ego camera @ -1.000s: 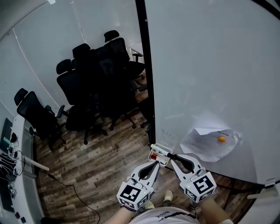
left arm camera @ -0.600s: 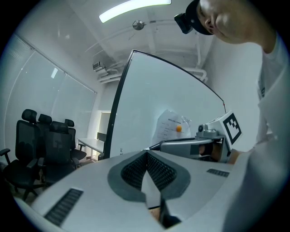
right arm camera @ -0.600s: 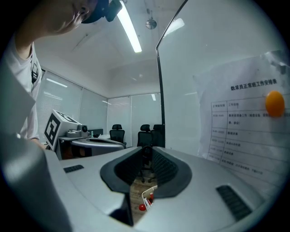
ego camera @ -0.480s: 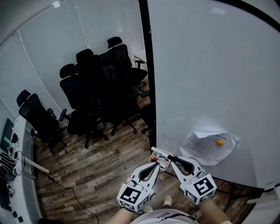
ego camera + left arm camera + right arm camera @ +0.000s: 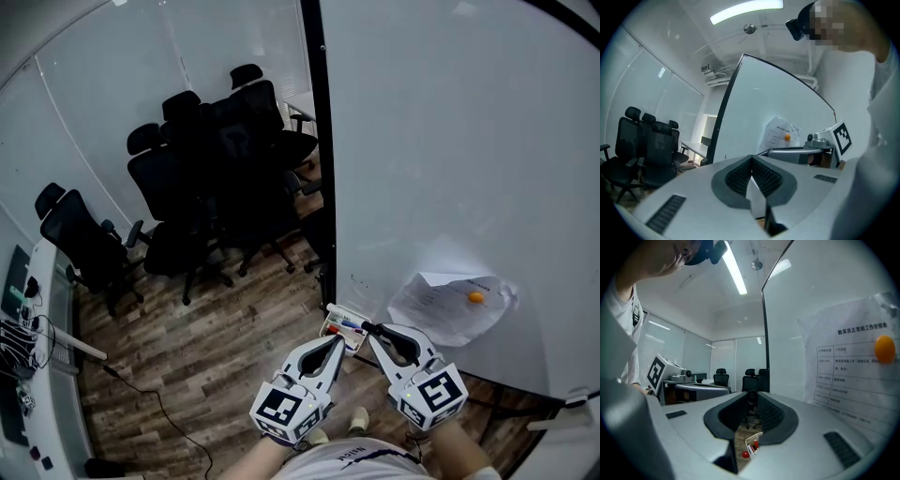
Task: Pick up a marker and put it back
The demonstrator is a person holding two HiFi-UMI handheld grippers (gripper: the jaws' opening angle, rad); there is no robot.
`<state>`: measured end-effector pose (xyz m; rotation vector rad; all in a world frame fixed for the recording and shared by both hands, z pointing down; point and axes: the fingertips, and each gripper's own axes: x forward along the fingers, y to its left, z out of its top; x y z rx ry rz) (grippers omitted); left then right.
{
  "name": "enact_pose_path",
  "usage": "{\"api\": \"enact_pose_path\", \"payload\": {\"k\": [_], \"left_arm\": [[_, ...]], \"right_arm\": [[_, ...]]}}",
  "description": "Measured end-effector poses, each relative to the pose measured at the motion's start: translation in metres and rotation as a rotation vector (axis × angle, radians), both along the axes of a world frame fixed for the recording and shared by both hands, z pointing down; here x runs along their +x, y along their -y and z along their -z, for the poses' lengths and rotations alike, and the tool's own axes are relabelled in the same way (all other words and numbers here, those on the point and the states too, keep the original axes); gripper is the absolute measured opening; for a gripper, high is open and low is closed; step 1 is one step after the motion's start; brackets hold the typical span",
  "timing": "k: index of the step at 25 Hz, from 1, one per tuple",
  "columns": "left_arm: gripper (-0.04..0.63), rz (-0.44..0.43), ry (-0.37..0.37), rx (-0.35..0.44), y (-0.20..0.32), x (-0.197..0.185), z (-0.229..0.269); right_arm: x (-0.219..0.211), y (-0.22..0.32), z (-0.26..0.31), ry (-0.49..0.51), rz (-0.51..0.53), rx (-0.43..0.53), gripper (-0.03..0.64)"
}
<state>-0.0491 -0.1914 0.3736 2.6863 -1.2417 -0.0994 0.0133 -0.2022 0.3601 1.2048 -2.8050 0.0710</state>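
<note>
**Head view:** A person stands at a whiteboard (image 5: 450, 141) with both tools at the small white tray (image 5: 330, 334) fixed near its lower edge. The right gripper (image 5: 370, 330) appears closed on the black end of a marker (image 5: 345, 317). The marker reaches out over the tray's far rim, just above the other pens. The left gripper (image 5: 330, 349) sits just beside the tray's near wall. A paper sheet (image 5: 441, 305) under an orange magnet (image 5: 476, 297) hangs to the right, and office chairs (image 5: 216, 178) fill the room behind.

To set the marker down well, the person should line it up with the tray's length and lower it until it rests inside the walls. Only then should the pinch be eased. A sideways push could likely knock the tray off the board.

**Left gripper view:** The jaws meet at their tips with nothing pinched there. A white edge, seemingly the tray, shows through the slot beneath them. This tool is best kept clear of the tray, or used only to steady it.

**Right gripper view:** The jaws are drawn together with a small dark shape at their tips, which I judge to be the marker's end. Below them the tray and its red caps (image 5: 746, 454) show through the slot, so the tips are above the tray and not yet in it.

Compared with half a second ago, little differs. Both grippers remain at the tray, the marker is still over it, and the head camera has shifted slightly.
</note>
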Motion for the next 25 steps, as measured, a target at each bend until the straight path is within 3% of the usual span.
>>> {"api": "enact_pose_path", "payload": {"k": [13,25], "left_arm": [[0.011,0.015,0.005,-0.027,0.004,-0.003,-0.012],[0.011,0.039,0.027,-0.114,0.023,-0.007,-0.054]], "right_arm": [[0.004,0.006,-0.012,-0.019,-0.021,-0.024,0.072],[0.016,0.037,-0.090,-0.058,-0.073,-0.150,0.072]]}}
